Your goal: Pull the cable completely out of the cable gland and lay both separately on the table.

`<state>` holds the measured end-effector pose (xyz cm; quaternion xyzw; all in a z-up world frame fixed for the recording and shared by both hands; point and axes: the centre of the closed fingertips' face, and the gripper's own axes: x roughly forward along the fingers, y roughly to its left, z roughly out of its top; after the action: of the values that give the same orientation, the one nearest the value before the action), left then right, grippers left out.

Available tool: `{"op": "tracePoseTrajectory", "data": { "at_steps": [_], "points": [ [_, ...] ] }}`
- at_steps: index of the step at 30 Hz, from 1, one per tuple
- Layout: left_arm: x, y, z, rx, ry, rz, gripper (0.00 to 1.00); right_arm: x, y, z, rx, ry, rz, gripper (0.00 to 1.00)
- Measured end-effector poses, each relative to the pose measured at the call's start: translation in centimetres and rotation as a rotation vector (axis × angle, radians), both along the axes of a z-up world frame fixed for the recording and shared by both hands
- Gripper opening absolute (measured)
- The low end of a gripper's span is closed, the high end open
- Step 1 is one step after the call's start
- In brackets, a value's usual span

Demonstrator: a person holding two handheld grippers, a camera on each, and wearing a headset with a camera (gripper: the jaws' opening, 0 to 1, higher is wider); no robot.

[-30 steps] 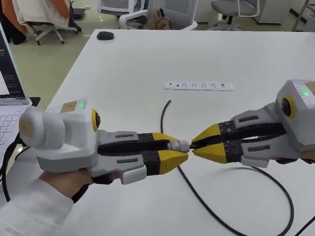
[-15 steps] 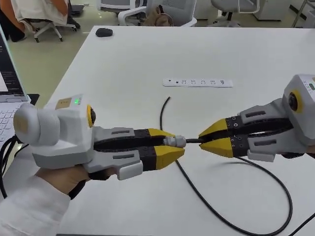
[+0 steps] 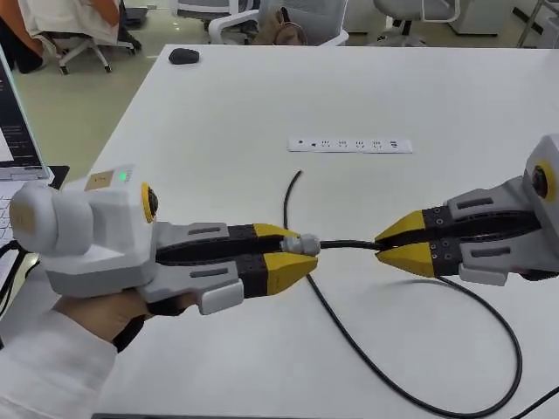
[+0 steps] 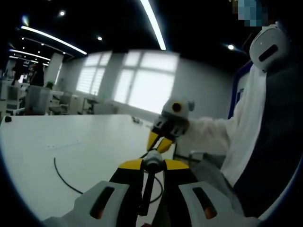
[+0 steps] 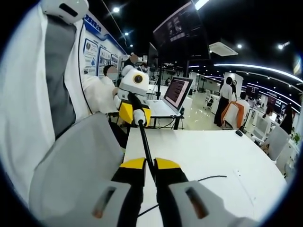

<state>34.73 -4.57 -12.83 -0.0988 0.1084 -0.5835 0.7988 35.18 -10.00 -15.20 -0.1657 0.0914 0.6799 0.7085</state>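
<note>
A grey cable gland (image 3: pixel 300 244) is held above the white table (image 3: pixel 227 113), with my left gripper (image 3: pixel 295 255) shut on it; in the left gripper view the cable gland (image 4: pixel 152 158) sits between the yellow tips. A black cable (image 3: pixel 348 246) runs straight from the gland to my right gripper (image 3: pixel 390 247), which is shut on the cable (image 5: pixel 144 142). Past my right gripper the cable loops down over the table and its free end (image 3: pixel 300 177) lies near the power strip. The two grippers face each other, a short span apart.
A white power strip (image 3: pixel 350 145) lies mid-table beyond the grippers. A black mouse (image 3: pixel 184 57) sits at the far left corner. A laptop (image 3: pixel 16 131) stands off the table's left edge. Office chairs (image 3: pixel 288 22) and people are beyond the table.
My right gripper has moved right, away from the left one, and more black cable is drawn out of the gland between them. The left gripper has drifted slightly left.
</note>
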Motion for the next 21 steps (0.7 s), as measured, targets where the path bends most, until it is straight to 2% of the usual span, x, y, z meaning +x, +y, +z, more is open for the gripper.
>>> {"op": "tracePoseTrajectory", "data": {
  "at_steps": [21],
  "points": [
    [0.31, 0.02, 0.20, -0.019, 0.010, 0.018, 0.17, 0.02, -0.10, -0.71, -0.004, 0.014, -0.015, 0.04]
  ]
}}
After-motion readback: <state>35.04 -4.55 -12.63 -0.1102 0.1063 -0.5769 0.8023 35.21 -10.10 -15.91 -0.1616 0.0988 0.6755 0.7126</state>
